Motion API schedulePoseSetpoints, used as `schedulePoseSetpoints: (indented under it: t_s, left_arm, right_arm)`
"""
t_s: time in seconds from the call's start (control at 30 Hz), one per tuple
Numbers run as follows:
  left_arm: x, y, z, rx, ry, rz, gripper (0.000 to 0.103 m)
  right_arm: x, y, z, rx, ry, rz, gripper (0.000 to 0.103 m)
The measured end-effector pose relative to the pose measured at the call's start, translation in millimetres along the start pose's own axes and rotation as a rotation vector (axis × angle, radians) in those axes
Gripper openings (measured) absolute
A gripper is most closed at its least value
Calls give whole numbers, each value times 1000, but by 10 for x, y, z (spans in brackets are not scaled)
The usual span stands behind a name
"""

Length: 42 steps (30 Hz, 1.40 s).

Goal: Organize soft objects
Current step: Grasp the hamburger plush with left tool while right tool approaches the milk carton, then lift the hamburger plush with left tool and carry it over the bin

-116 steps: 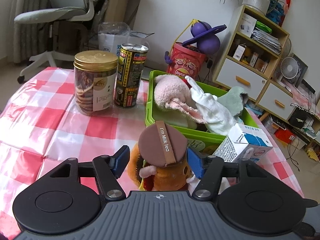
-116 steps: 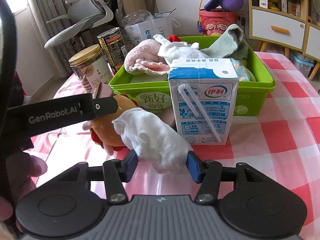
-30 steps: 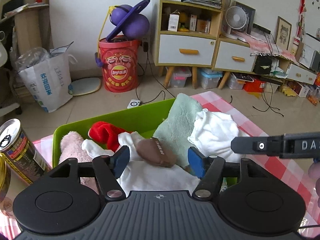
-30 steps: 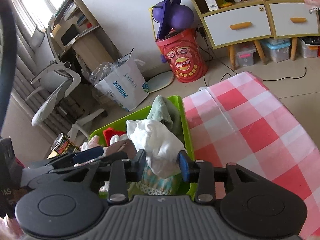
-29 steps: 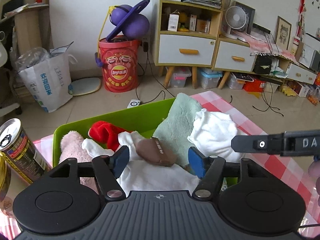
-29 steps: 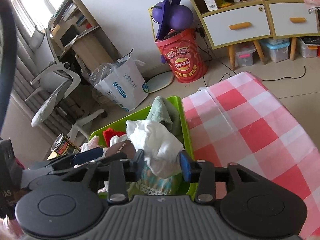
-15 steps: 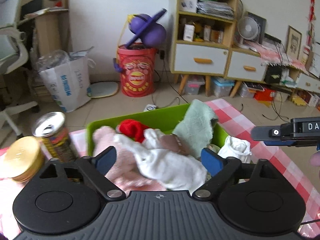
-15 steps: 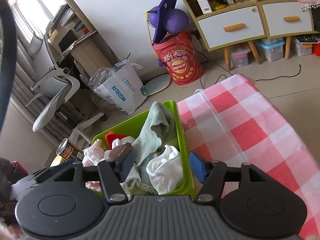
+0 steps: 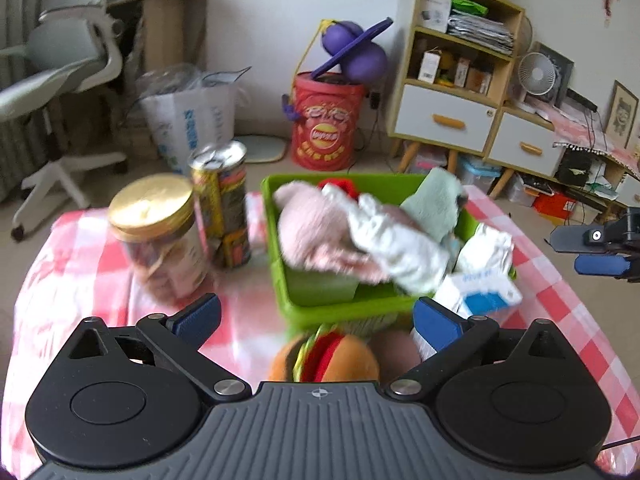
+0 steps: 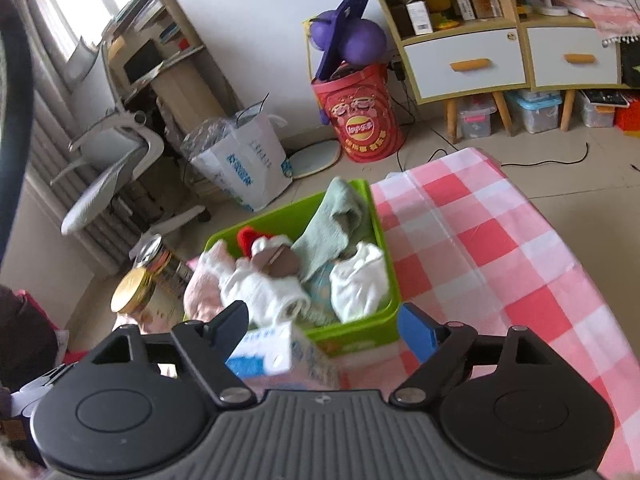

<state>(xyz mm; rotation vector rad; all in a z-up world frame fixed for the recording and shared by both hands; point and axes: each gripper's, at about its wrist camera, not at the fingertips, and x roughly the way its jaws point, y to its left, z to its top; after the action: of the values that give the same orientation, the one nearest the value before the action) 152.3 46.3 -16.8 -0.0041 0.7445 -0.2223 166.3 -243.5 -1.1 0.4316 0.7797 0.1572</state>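
A green bin (image 9: 332,308) (image 10: 360,330) on the red-checked table holds soft things: a pink plush (image 9: 308,236), white cloths (image 9: 396,240) (image 10: 358,282), a mint towel (image 9: 436,200) (image 10: 334,220) and a brown puff (image 10: 278,262). A hamburger plush (image 9: 324,360) lies on the table in front of the bin, just below my left gripper (image 9: 316,318), which is open and empty. My right gripper (image 10: 322,326) is open and empty above the bin's near edge; it also shows in the left wrist view (image 9: 600,250).
A milk carton (image 9: 476,294) (image 10: 268,350) stands against the bin's front. A gold-lidded jar (image 9: 156,236) (image 10: 134,290) and a tall can (image 9: 222,208) stand left of the bin. An office chair, bags, a red bucket and shelves stand beyond the table.
Both grippers have let go of their loads, the brown puff and a white cloth, into the bin, opened wide, and pulled back and up from it.
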Motion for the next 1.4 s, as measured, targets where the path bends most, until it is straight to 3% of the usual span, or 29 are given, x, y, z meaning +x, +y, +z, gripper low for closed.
schedulePoseSetpoints:
  t_s: [0.13, 0.3, 0.47, 0.67, 0.77, 0.83, 0.9, 1.13, 1.4]
  left_arm:
    - [-73, 69, -170, -29, 31, 32, 98]
    - [-73, 161, -375, -96, 26, 14, 98]
    - [108, 208, -541, -137, 30, -86, 97]
    - [255, 225, -591, -165, 26, -106, 95]
    - [282, 261, -602, -210, 20, -133, 89]
    - [288, 262, -598, -219, 14, -137, 75]
    - [290, 263, -603, -224, 11, -126, 68]
    - [282, 324, -575, -258, 12, -111, 57]
    - [113, 624, -635, -227, 26, -54, 58]
  right_arm:
    - [-9, 124, -168, -29, 18, -7, 71]
    - [44, 206, -404, -52, 38, -13, 72]
    - [203, 185, -611, -44, 21, -37, 74]
    - [378, 227, -704, -67, 63, -64, 74]
    - [405, 247, -716, -67, 69, -49, 74]
    - [424, 263, -725, -68, 77, -35, 74]
    - [438, 283, -744, -71, 85, -26, 74]
    - [489, 326, -787, -42, 103, 19, 74]
    - [670, 339, -883, 81, 189, 141, 68]
